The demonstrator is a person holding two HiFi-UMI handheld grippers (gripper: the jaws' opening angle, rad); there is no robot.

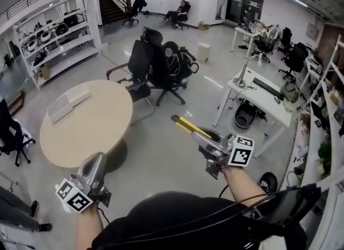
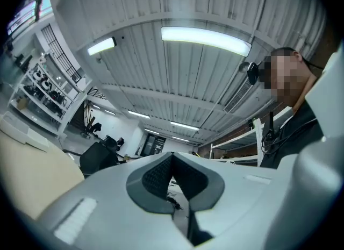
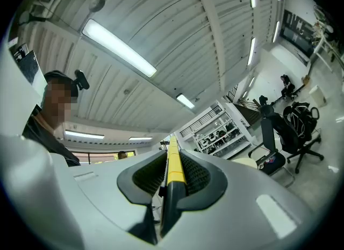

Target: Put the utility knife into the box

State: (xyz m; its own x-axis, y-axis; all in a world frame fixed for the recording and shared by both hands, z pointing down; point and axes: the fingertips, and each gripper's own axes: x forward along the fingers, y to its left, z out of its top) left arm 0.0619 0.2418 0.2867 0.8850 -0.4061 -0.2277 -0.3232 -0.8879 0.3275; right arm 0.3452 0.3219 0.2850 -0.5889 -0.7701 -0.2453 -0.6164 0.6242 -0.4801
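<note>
The right gripper (image 1: 206, 139) is clamping the yellow knife (image 1: 187, 126) over the floor, well apart from the white box (image 1: 67, 104) lying on the round tabletop (image 1: 99, 130). The left gripper (image 1: 98, 159) is closed and empty. Best approach, likely: gripping firmly, approaching the box squarely.

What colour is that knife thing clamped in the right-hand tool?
The utility knife is yellow and black, clearest in the right gripper view.
</note>
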